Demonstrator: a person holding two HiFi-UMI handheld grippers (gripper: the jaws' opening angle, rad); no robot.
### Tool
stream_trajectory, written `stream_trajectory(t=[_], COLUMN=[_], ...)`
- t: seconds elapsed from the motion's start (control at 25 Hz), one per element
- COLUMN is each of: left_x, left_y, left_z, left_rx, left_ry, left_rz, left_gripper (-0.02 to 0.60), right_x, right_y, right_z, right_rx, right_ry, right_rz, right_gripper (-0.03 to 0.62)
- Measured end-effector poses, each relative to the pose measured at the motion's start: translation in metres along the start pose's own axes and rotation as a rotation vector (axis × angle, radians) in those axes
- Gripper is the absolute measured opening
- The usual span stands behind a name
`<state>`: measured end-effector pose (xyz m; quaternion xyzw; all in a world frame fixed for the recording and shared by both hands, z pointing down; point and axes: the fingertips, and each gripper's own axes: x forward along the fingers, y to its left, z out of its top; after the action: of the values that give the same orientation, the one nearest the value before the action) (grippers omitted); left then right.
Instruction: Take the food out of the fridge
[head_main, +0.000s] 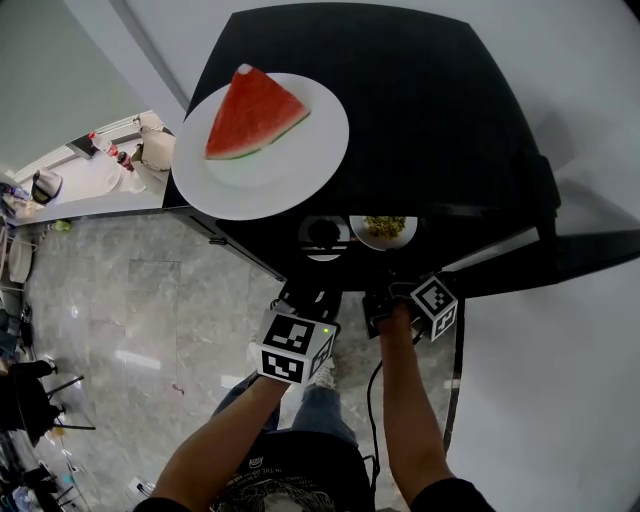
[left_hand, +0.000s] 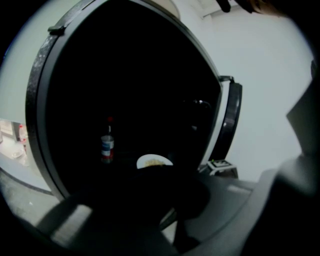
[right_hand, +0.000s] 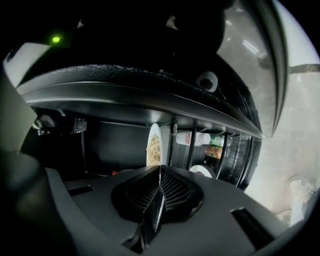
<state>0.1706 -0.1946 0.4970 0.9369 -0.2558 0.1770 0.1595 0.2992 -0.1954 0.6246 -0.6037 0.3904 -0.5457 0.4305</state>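
Observation:
On top of the black fridge (head_main: 440, 110) lies a white plate (head_main: 315, 160) with a watermelon wedge (head_main: 250, 115). Below its front edge, in the open fridge, a small white plate of rice (head_main: 383, 230) shows. My right gripper (head_main: 388, 300) is shut on that plate's rim; in the right gripper view the rice plate (right_hand: 154, 145) stands edge-on and runs down between the closed jaws (right_hand: 159, 187). My left gripper (head_main: 300, 298) is held just left of it, near a dark round dish (head_main: 322, 235). Its jaws are lost in darkness in the left gripper view, where the rice plate (left_hand: 154, 161) shows faintly.
A bottle (left_hand: 107, 145) stands inside the dark fridge. Another white plate (right_hand: 202, 171) and a bottle (right_hand: 192, 138) sit on shelves to the right. The fridge door (left_hand: 232, 120) hangs open. A grey marble floor (head_main: 130, 320) and a cluttered white counter (head_main: 100, 175) lie to the left.

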Motion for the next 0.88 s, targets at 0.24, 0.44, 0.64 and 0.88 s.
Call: stream_trajectory(t=[0.24, 0.44, 0.64, 0.88], left_x=[0.000, -0.001, -0.002, -0.003], left_y=[-0.004, -0.008, -0.008, -0.006], left_z=[-0.003, -0.004, -0.005, -0.006], left_rx=[0.001, -0.004, -0.005, -0.006], left_ry=[0.003, 0.001, 0.003, 0.003], left_rz=[-0.006, -0.011, -0.006, 0.003], left_gripper=[0.002, 0.002, 0.002, 0.002], right_x=[-0.017, -0.029, -0.030, -0.016], right_y=[-0.006, -0.010, -0.010, -0.009], right_z=[-0.010, -0.013, -0.013, -0.011], right_rx=[0.032, 0.047, 0.055, 0.069], right_ry=[0.000, 0.001, 0.011, 0.029], right_rz=[0.021, 0.036, 0.064, 0.080], right_gripper=[0.006, 0.006, 0.008, 0.075])
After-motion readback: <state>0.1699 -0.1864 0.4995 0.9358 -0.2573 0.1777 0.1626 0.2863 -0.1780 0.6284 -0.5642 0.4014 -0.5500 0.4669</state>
